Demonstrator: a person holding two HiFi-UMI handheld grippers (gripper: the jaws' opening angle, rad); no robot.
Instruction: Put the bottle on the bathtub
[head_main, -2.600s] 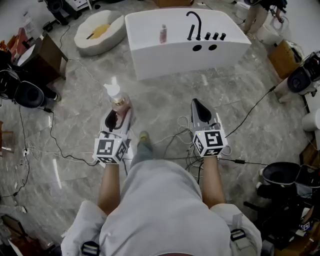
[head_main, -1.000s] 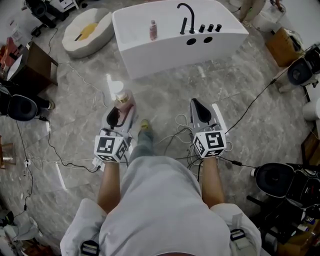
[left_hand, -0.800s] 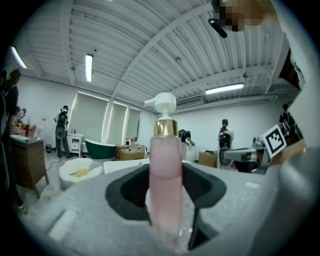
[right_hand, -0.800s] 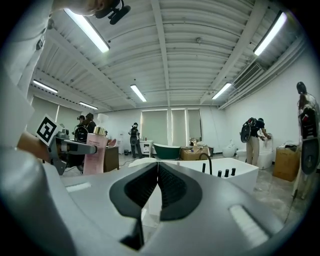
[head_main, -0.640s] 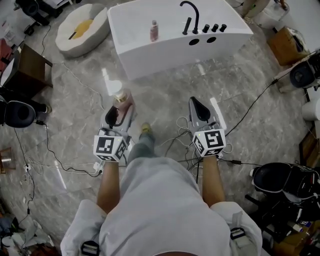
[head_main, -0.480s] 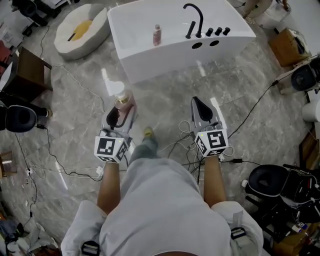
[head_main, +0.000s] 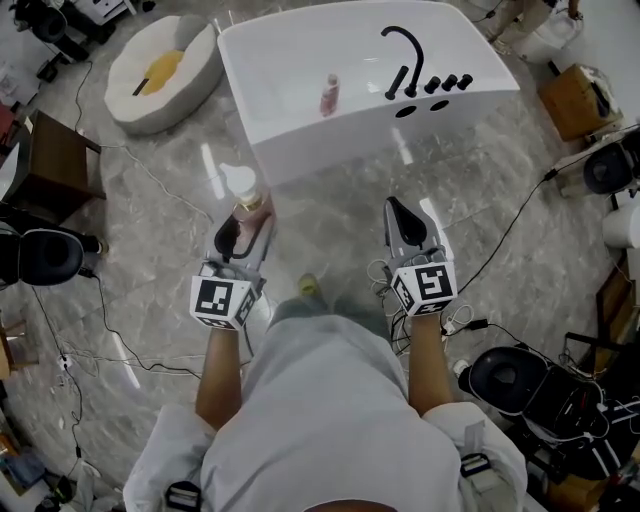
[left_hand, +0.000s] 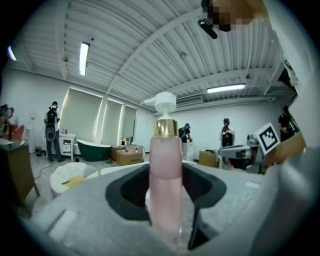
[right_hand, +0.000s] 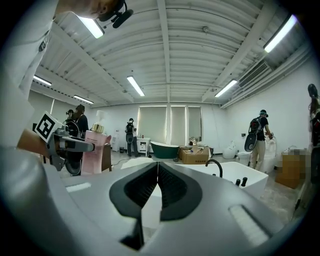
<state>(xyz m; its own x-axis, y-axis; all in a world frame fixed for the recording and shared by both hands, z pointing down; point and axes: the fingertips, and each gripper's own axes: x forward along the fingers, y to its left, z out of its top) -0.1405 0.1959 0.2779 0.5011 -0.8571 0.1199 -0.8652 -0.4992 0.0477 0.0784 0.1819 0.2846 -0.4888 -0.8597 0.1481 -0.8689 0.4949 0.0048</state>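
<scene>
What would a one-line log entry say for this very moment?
left claw: shut on pink pump bottle | right claw: shut, empty | bathtub: ahead, small bottle already on it

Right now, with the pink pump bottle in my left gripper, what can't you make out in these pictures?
- Pump bottle base: left gripper view, buried between the left gripper's jaws.
- Small bottle on the bathtub: head view, too small to read any label.
- Yellow thing in the round white basin: head view, too small to identify.
</scene>
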